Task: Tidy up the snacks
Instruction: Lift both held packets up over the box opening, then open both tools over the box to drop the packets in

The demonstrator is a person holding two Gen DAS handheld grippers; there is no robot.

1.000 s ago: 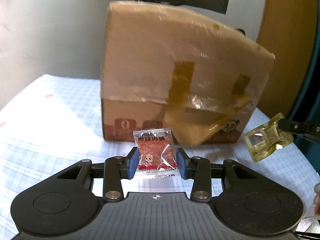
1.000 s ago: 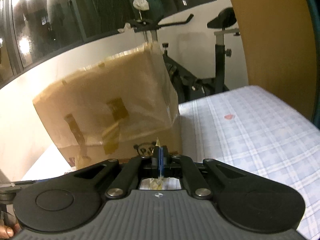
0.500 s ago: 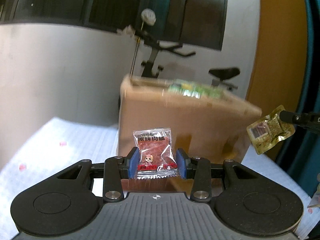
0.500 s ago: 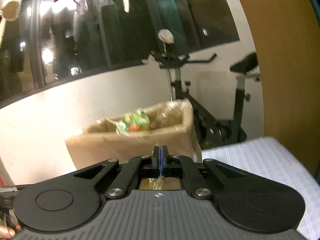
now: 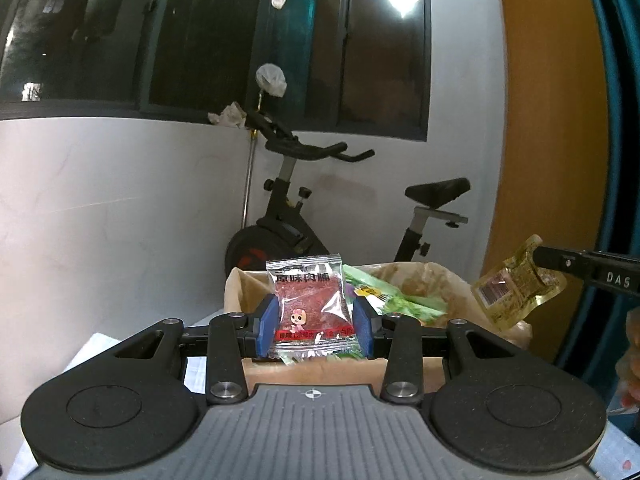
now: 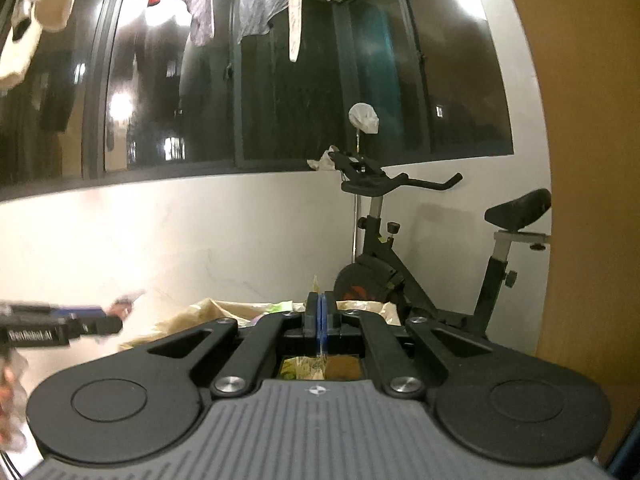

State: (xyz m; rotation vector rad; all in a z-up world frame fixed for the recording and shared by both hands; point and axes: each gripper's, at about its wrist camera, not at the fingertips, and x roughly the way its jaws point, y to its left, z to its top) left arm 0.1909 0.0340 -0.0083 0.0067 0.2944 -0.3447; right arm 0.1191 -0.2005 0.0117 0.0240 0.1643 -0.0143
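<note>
Two claws hover above an open cardboard box (image 5: 436, 372) holding green snack bags (image 5: 404, 300). Left claw (image 5: 315, 330) clamps a red jerky packet (image 5: 310, 308) upright between blue pads; right claw (image 6: 319, 320) pinches a yellow sachet (image 5: 516, 290) by its edge. An exercise bike (image 5: 288, 216) stands behind.

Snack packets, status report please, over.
Left gripper shut on red jerky packet. Right gripper shut on yellow packet. Cardboard box ahead, open, nothing blocking.
</note>
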